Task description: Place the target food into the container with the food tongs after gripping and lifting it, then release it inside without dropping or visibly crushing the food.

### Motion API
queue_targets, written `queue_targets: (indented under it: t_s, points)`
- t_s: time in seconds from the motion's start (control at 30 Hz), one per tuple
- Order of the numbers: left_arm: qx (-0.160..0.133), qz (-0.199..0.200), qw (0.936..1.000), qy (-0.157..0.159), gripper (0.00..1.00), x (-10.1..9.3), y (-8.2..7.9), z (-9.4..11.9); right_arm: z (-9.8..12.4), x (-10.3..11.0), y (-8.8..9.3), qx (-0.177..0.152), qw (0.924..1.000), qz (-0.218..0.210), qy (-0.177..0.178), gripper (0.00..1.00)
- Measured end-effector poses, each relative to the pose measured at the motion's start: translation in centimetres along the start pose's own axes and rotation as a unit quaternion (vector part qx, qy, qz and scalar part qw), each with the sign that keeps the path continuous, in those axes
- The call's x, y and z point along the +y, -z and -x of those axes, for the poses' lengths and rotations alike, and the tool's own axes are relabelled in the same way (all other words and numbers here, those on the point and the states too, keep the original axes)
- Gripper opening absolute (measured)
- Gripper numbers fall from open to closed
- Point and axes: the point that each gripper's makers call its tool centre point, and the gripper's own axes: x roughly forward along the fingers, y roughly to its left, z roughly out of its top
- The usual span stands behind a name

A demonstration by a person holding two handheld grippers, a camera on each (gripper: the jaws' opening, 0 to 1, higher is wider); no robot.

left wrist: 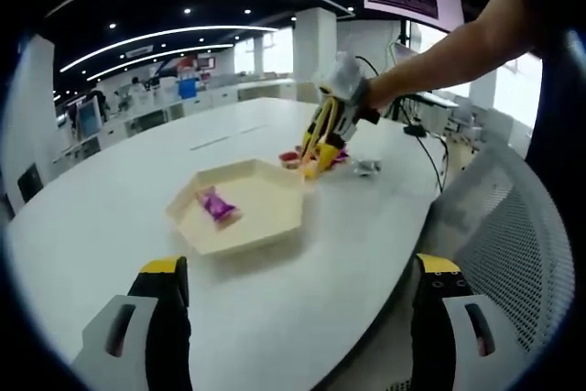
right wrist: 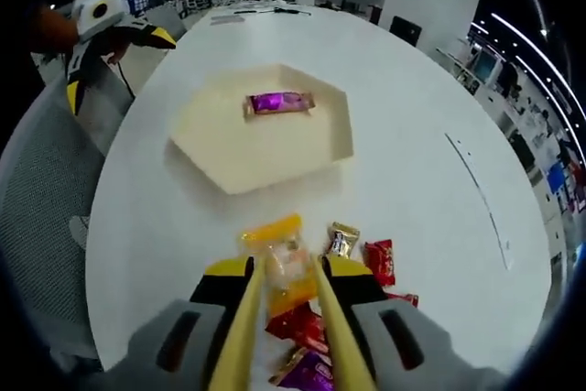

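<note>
Table point(right wrist: 439, 89): big white oval top, everything sits on it; grey mesh chair point(left wrist: 513, 226) at its edge, by my left side.
Container point(right wrist: 220, 157): cream hexagonal tray, mid-table, just ahead of my right gripper; in left gripper view it lies between my two grippers.
Purple bar point(right wrist: 280, 102): wrapped, flat on tray floor nr far wall, long axis across the right gripper view, roughly parallel to that wall.
Right gripper point(right wrist: 288, 295): my jaws closed down on the yellow tongs point(right wrist: 240, 336), squeezing them.
Tongs' arms: run fwd toward tray, tips pinching target snack.
Target snack point(right wrist: 282, 267): clear/yellow packet, held betw. tong tips, short of the tray; long axis along the tongs, yellow end pointing at tray.
Candy pile point(right wrist: 371, 267): red, gold, purple wrappers on table beside and under tongs.
Left gripper point(left wrist: 298, 304): jaws wide apart, nothing betw. them, at near table edge, well back from tray.
</note>
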Motion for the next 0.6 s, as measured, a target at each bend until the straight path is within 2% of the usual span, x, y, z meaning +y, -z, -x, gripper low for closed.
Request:
queue_targets:
  t_s: [0.23,0.37,0.53,0.6]
  points:
    - [-0.001,0.001,1.0,0.0,0.98,0.0,0.0,0.0,-0.3,0.0,-0.1,0.011,0.9999,0.001,0.001,0.25]
    - [-0.002,0.0,1.0,-0.001,0.98,0.0,-0.1,0.0,0.1,-0.2,-0.8,0.009,0.9994,-0.03,0.013,0.21]
    - [-0.003,0.001,1.0,-0.003,0.98,0.2,-0.1,0.1,0.8,-0.8,-0.7,0.011,0.9981,-0.058,0.021,0.21]
    - [-0.004,0.0,1.0,-0.003,0.98,0.2,-0.1,0.1,1.1,-1.0,-0.7,0.001,0.9968,-0.078,0.021,0.21]
